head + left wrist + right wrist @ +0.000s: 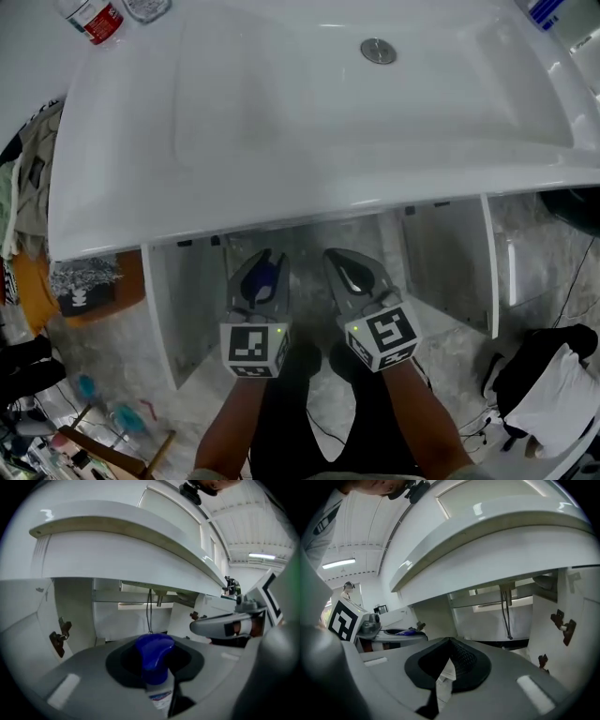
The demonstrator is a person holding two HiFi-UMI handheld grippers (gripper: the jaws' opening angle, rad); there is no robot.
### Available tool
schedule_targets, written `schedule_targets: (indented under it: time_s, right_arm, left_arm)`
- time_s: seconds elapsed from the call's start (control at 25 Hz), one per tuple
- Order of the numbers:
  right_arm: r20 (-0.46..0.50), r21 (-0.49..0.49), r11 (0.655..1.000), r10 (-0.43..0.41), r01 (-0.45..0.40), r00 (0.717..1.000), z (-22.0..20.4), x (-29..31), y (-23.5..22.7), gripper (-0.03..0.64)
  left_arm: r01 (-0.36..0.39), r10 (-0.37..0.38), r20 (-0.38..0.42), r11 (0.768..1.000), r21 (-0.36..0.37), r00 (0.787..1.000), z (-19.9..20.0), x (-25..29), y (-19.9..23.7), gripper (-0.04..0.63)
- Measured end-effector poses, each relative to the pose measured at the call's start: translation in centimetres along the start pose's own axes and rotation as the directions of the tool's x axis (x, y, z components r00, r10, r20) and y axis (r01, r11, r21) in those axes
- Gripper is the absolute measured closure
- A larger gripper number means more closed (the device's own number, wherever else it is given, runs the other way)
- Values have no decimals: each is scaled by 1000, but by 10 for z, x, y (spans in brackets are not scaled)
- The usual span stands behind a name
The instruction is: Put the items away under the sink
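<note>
**Both grippers loaded at the open cabinet under the sink**

The left gripper's (260, 272) jaws are narrow and clamped on a blue-capped bottle (152, 658). The blue cap stands up between the black pads, and a strip of printed label shows just below it. The right gripper's (349, 272) jaws are narrower still: their tips meet, and they pinch a white item (446, 674) with some print on it (what it is, the views do not show).

The two grippers are side by side and near each other, the left gripper's marker cube (255, 347) and the right gripper's marker cube (384, 336) facing the head camera. Both point into the cabinet (309, 234) beneath the sink (281, 122). They are at its opening, below the sink's front rim.

The left door (173, 309) and the right door (450, 262) are both swung open, and a hinge (561, 626) is visible on the inside of the right one. Inside, against the pale back wall, a dark hose (505, 611) hangs down from the underside of the basin.

Above, a red-labelled bottle (94, 19) stands on the surface at the far left corner of the sink. A mottled grey floor (112, 366) spreads out below the cabinet.
</note>
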State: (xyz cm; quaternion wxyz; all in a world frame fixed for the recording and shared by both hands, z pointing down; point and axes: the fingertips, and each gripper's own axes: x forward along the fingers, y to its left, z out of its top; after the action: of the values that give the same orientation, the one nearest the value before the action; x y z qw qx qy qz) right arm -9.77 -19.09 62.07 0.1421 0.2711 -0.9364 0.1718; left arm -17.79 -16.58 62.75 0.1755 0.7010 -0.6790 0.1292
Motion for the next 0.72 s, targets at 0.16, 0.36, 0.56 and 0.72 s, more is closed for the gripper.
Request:
schedule_targets:
  time_s: [0.16, 0.36, 0.56, 0.72]
  right_arm:
    - [53, -18, 1000, -21, 22, 998, -21, 32, -22, 618]
    - [118, -71, 997, 5, 4, 993, -52, 79, -37, 618]
    - [218, -86, 996, 12, 7, 976, -83, 138, -61, 618]
    - [270, -111, 994, 46, -17, 962, -107, 175, -72, 619]
  left_arm:
    - [-21, 20, 58, 999, 24, 998, -19, 37, 15, 499]
    - [-83, 78, 124, 996, 37, 989, -48, 79, 42, 499]
    - [-179, 171, 183, 984, 24, 968, -81, 131, 88, 500]
    - [-278, 262, 240, 960, 35, 935, -85, 159, 132, 500]
